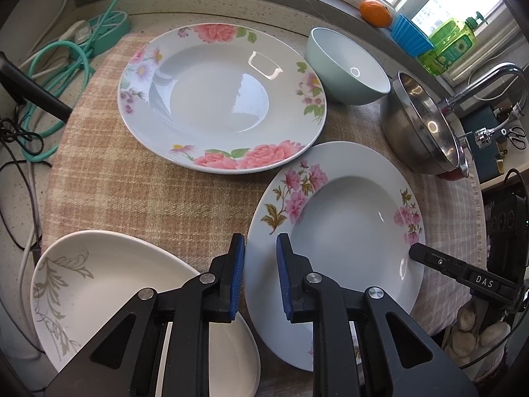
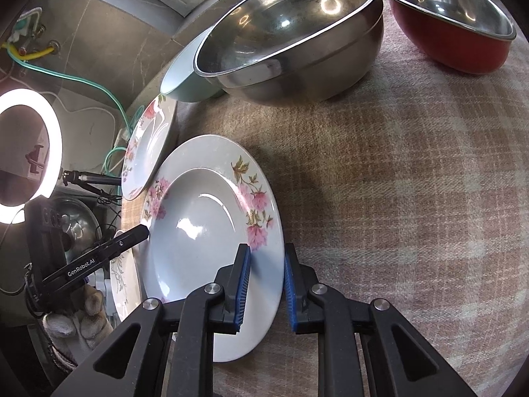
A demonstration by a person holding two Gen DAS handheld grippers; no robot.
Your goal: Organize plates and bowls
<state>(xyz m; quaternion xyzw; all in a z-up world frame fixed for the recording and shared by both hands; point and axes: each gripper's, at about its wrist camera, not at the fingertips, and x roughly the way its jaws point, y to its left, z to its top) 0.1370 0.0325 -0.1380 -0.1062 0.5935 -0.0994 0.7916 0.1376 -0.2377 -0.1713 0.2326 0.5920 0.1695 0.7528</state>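
Note:
A white plate with pink flowers (image 1: 347,225) (image 2: 198,231) is held by both grippers. My left gripper (image 1: 261,264) is shut on its left rim, blue pads on either side. On the opposite rim my right gripper (image 2: 266,274) is shut as well, and the plate looks tilted there. Behind it lies a larger rose-patterned plate (image 1: 211,99) (image 2: 145,152). A white dish with a grey leaf pattern (image 1: 99,281) sits at the near left, partly under my left gripper. A pale green bowl (image 1: 347,69), a steel bowl (image 2: 291,33) and a red bowl (image 2: 456,29) stand beyond.
Everything rests on a plaid cloth (image 1: 132,182). A teal power strip (image 1: 105,29) and cables lie at the far left. An orange (image 1: 375,13), a green soap bottle (image 1: 453,43) and a faucet (image 1: 489,79) line the window side. A ring light (image 2: 20,152) glows left.

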